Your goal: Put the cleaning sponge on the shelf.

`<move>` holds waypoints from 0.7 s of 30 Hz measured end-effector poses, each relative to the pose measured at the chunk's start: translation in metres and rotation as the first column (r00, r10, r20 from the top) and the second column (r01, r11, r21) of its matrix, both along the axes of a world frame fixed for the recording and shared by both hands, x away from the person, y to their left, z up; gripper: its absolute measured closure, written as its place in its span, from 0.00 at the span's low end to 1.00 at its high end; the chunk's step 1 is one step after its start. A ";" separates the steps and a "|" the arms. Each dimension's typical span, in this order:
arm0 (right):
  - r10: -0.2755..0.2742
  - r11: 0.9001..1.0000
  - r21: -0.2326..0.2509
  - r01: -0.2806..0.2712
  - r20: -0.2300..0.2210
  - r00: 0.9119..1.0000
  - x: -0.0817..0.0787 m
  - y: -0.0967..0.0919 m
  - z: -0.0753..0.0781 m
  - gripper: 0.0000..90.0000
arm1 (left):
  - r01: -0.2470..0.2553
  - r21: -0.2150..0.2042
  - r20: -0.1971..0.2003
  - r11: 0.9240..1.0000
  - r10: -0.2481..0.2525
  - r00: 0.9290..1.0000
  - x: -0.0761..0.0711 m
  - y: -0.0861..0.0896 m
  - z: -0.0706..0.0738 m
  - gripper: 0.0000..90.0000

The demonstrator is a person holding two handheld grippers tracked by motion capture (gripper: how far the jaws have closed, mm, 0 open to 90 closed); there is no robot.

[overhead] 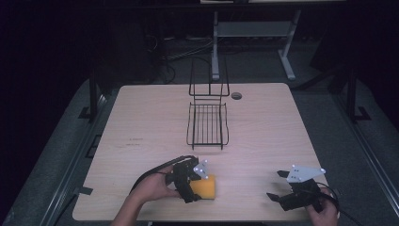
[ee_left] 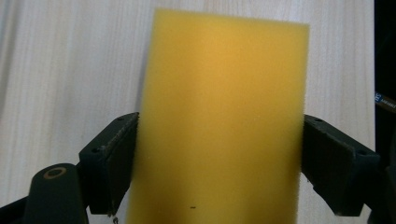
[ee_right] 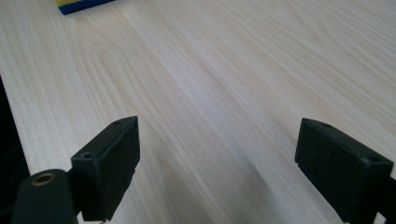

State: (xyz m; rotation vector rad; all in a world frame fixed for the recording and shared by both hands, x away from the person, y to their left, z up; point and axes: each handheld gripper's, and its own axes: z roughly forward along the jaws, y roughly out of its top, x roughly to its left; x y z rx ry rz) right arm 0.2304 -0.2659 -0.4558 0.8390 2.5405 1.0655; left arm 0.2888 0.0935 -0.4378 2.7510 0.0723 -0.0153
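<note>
A yellow sponge lies flat on the wooden table near its front edge. My left gripper is down at the sponge with one jaw on each long side. In the left gripper view the sponge spans the whole gap of the gripper, whose jaws stand wide and are not squeezing it. My right gripper rests low at the front right, open, with bare table between the jaws. A corner of the sponge, yellow over a blue layer, shows far off in the right gripper view.
A black wire rack with a tall back frame stands at the table's middle, beyond the sponge. A round cable hole sits near the far edge. Bare wood lies to the left and right of the rack.
</note>
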 end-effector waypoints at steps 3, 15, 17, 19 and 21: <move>0.002 1.000 -0.001 -0.002 0.005 1.000 0.000 0.000 0.000 0.15 | -0.002 0.000 -0.002 1.000 0.002 1.000 0.000 0.000 -0.002 0.19; 0.000 1.000 -0.004 0.000 0.009 1.000 -0.001 0.000 0.001 0.15 | 0.004 0.007 0.012 1.000 -0.005 1.000 -0.001 -0.003 -0.005 0.21; -0.002 1.000 -0.001 0.002 0.009 1.000 -0.001 0.000 0.001 0.15 | 0.005 0.008 0.015 1.000 -0.005 1.000 -0.001 -0.003 -0.004 0.22; -0.001 1.000 0.000 0.001 0.008 1.000 -0.001 0.000 0.001 0.15 | 0.004 0.008 0.014 1.000 -0.004 1.000 -0.001 -0.003 -0.005 0.22; -0.001 1.000 0.001 0.001 0.006 1.000 -0.001 0.000 0.001 0.15 | 0.004 0.007 0.018 1.000 -0.004 1.000 -0.001 -0.003 -0.004 0.23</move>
